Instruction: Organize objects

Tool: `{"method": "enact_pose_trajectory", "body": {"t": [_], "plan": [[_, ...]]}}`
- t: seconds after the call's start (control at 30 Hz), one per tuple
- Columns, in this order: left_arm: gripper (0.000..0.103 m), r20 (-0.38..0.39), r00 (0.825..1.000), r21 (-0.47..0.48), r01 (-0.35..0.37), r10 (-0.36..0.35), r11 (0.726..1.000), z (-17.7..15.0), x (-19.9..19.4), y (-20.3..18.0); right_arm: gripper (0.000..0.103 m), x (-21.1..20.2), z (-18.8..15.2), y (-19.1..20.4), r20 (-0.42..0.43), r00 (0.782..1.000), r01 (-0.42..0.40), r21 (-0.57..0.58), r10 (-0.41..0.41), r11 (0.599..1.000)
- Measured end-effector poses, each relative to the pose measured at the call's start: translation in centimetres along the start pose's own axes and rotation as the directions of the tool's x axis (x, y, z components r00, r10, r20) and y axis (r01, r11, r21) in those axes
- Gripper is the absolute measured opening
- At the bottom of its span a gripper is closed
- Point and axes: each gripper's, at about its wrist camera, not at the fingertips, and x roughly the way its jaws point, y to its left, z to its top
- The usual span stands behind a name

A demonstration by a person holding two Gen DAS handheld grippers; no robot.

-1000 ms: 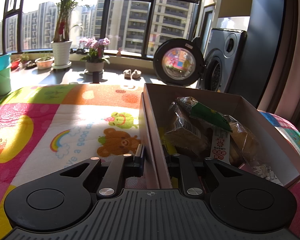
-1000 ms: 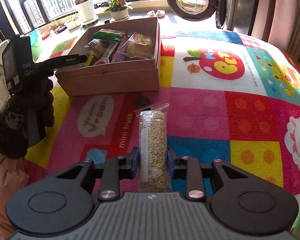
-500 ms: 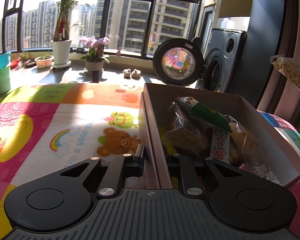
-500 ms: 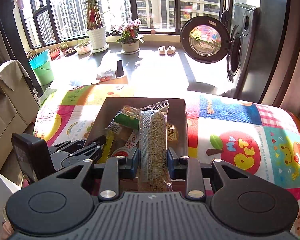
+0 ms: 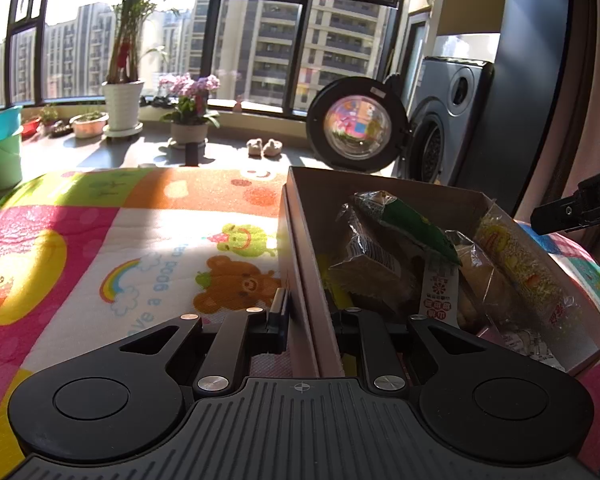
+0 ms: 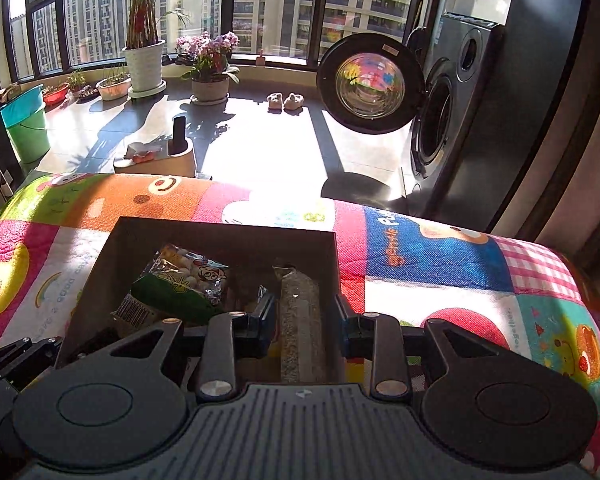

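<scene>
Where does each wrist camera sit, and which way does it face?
Left wrist: low beside the cardboard box, facing the windows; its left claw clamps the box's wall.
Right wrist: above the box, looking down into it and toward the washing machine; its right claw stands open astride the grain bar.
Shared: box, grain bar, washing machine, patterned mat.
</scene>
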Motion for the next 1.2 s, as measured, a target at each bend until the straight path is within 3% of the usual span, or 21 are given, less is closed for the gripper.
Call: {"method": "enact_pose_trajectory", "body": {"t": [0.1,0.23,0.4,0.47,0.53,0.6,0.7,0.77,0.83,0.9,0.97,1.03,1.07,1.2], "plan": [[0.018,-0.003,1.000,-0.001,-0.001,0.001,1.000,0.0,0.1,0.0,0.035,-1.8,-1.7,-1.1,0.015,0.998,-0.056,-0.017,0.056,0.998],[0.016,-0.010,0.999,0.029,-0.037,0.038,0.999,0.2,0.3,-1.0,0.063,-4.9,-6.3,-2.5,0.061,0.991,-0.110,-0.074,0.115,0.991],[0.015,-0.042,0.998,0.114,-0.047,0.052,0.992,1.2,2.3,-5.5,0.068,-4.7,-10.8,-3.7,0.094,0.988,-0.115,-0.118,0.127,0.986],[0.016,-0.045,0.997,0.175,-0.053,0.062,0.983,1.7,3.8,-8.5,0.068,-3.6,-11.3,-5.2,0.113,0.986,-0.114,-0.063,0.121,0.991],[0.017,-0.043,0.997,0.235,-0.045,0.056,0.971,2.1,5.4,-10.8,0.077,-2.8,-11.3,-7.2,0.136,0.983,-0.127,0.009,0.124,0.992],[0.020,-0.049,0.991,0.262,-0.108,0.125,0.959,2.5,6.4,-11.9,0.077,-2.1,-11.2,-8.9,0.151,0.983,-0.117,0.058,0.107,0.991],[0.026,-0.036,0.993,0.239,-0.099,0.110,0.966,2.6,6.7,-11.2,0.078,-1.2,-11.2,-11.3,0.155,0.978,-0.162,0.144,0.139,0.976],[0.053,-0.035,0.993,0.250,-0.098,0.110,0.963,2.2,7.3,-10.4,0.078,-1.4,-11.7,-11.6,0.176,0.977,-0.148,0.151,0.121,0.977],[0.052,-0.038,0.993,0.215,-0.097,0.108,0.972,2.4,7.0,-9.5,0.078,-2.1,-12.4,-11.6,0.206,0.977,-0.089,0.136,0.060,0.987],[0.052,-0.031,0.992,0.203,-0.112,0.121,0.973,2.2,5.1,-9.4,0.078,-3.2,-13.1,-12.0,0.231,0.973,-0.045,0.132,0.013,0.990],[0.050,0.029,0.994,0.195,-0.105,0.102,0.975,1.5,1.6,-9.3,0.084,-5.1,-14.2,-12.5,0.257,0.966,-0.031,0.164,-0.012,0.986],[0.052,0.097,0.992,0.160,-0.098,0.083,0.982,-0.1,-2.5,-9.0,0.103,-6.9,-15.6,-12.8,0.288,0.957,-0.033,0.189,-0.023,0.981],[0.051,0.141,0.987,0.142,-0.092,0.072,0.986,-1.3,-4.8,-8.9,0.103,-7.6,-16.3,-12.8,0.291,0.956,-0.032,0.194,-0.026,0.980],[0.049,0.119,0.993,0.128,-0.043,0.027,0.991,-5.9,-10.5,-9.7,0.103,-8.6,-19.3,-11.4,0.188,0.981,-0.069,0.180,0.034,0.981]]}}
